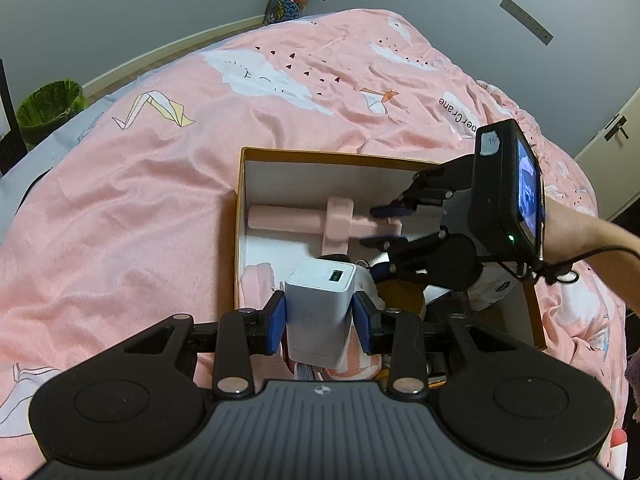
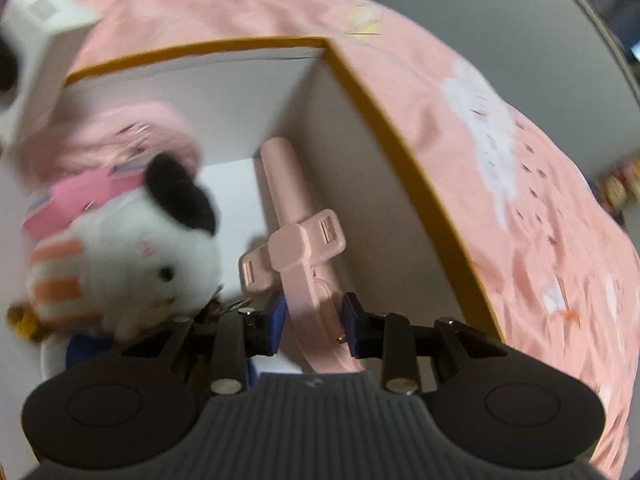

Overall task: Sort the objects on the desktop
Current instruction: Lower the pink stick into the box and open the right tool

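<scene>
My left gripper (image 1: 320, 312) is shut on a white charger block (image 1: 320, 304), held upright over the near end of an open cardboard box (image 1: 320, 155). In the box, along its far wall, lies a pink selfie stick with a cross-shaped clamp (image 1: 288, 218). My right gripper (image 1: 376, 226) reaches into the box from the right, and the stick's end sits between its fingers. In the right wrist view the stick (image 2: 284, 192) runs between the blue pads of that gripper (image 2: 314, 320). A gap shows at the right pad, so the jaws are open. The charger (image 2: 44, 20) appears blurred at the top left.
A white plush toy with black ears (image 2: 132, 256) and a pink fluffy item (image 2: 120, 132) also lie in the box. The box rests on a pink bedspread (image 1: 160, 200). A green bin (image 1: 52, 104) stands far left. A person's forearm (image 1: 580, 232) comes in from the right.
</scene>
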`<state>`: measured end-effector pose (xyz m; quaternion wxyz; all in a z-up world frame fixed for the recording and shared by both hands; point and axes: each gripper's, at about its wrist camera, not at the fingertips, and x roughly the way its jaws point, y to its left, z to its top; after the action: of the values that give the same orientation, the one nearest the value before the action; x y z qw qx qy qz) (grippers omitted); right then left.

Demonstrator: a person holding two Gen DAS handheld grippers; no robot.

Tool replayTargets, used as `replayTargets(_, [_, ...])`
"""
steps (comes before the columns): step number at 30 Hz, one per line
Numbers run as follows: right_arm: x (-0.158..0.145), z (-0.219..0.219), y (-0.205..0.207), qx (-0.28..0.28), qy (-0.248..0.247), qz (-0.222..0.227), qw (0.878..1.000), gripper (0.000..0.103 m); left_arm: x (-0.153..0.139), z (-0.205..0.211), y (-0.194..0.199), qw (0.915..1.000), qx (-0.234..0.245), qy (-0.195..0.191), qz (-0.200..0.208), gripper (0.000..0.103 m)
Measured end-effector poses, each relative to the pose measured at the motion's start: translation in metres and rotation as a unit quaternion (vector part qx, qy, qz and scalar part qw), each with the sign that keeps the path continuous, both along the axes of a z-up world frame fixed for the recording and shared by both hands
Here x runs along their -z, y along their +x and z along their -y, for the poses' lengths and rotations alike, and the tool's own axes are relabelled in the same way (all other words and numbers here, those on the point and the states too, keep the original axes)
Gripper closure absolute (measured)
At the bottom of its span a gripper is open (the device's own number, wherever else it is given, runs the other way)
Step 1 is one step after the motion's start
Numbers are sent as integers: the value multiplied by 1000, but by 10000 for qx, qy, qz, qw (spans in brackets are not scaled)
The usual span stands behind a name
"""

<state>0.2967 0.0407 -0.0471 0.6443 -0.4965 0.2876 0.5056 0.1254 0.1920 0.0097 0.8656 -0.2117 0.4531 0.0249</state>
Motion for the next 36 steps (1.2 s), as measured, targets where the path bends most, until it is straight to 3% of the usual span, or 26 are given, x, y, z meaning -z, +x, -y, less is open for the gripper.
replayTargets(7, [5,2,-13,-439,16,673,9968,74,-4,2,10,9999,77,87,26,62])
replayTargets(15, [-15,10,0,-100,341,293,9989,74,-1,0,58,9993,301,195,-126,62])
replayTargets(22, [-43,29,-7,395,971,30,9945,73,27,-1,99,9968,331,512,-508,62])
replayTargets(25, [-54,43,-15,453,1184,53,9919,73,38,5,108,9915,413,1058,-635,62])
replayTargets(28, [-60,58,-24,464,1269,33,9908,70,47,19,115,9809,912,1534,-771,62])
replayTargets(33, [-54,67,-25,558,1241,-91,9907,69,64,38,127,9639,1419,1942,-1142,62])
replayTargets(36, [-53,71,-26,603,1302,-164,9895,69,68,42,136,9590,1520,1987,-1335,62])
